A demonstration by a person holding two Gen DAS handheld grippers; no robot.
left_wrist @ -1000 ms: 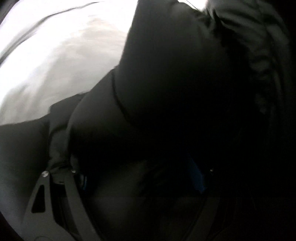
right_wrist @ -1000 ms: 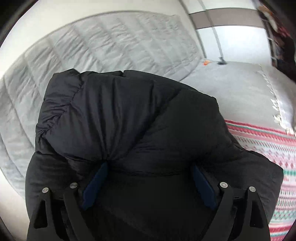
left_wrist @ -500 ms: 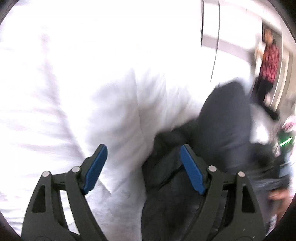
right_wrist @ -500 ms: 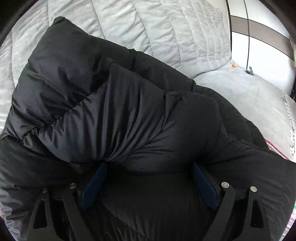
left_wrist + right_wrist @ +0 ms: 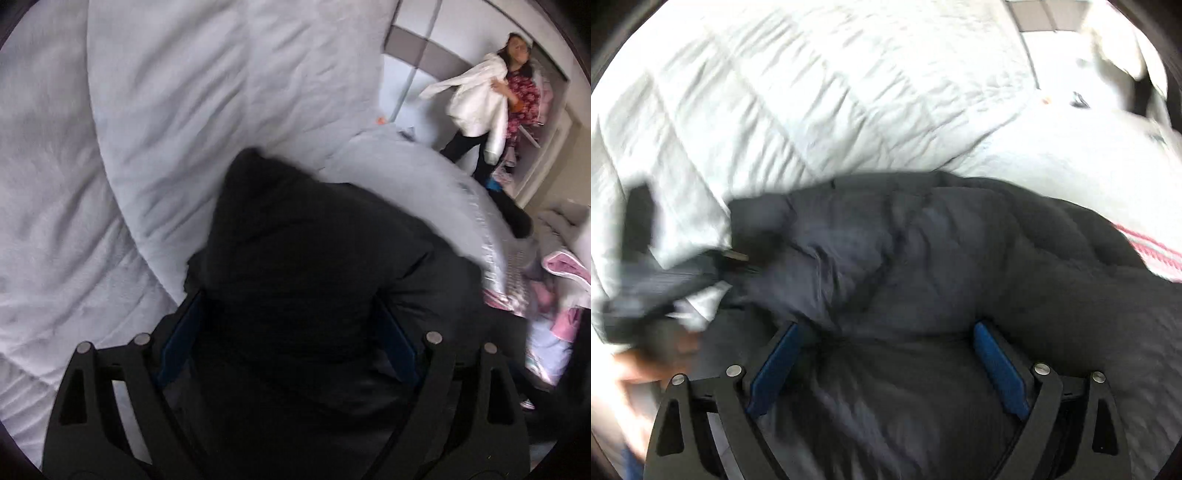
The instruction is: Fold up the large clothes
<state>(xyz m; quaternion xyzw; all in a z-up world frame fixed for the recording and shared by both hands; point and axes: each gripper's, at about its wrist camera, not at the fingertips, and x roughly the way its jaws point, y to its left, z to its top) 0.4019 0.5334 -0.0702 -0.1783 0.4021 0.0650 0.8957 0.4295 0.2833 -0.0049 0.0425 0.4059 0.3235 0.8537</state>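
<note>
Looking left, you have open grey quilt [image 5: 110, 221] beyond the one black puffer jacket [image 5: 303, 251], which lies on the bed. Your left gripper [image 5: 288, 339] is opening with a jacket fold between its pads; your right gripper [image 5: 886, 362] stands wide with jacket bulk between, pressing unclear. At far right — one person [image 5: 491, 110] holds a white garment [image 5: 476, 107].

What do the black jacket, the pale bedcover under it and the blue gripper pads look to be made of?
Black jacket: probably a thin synthetic shell over puffy filling, with stitched, bulging sections and a faint sheen.
Pale bedcover: soft matte quilted fabric, with stitch lines and gentle wrinkles; the fibre cannot be told.
Blue pads: smooth and matte, perhaps rubber or soft plastic, set on black arms that look like hard plastic.
</note>
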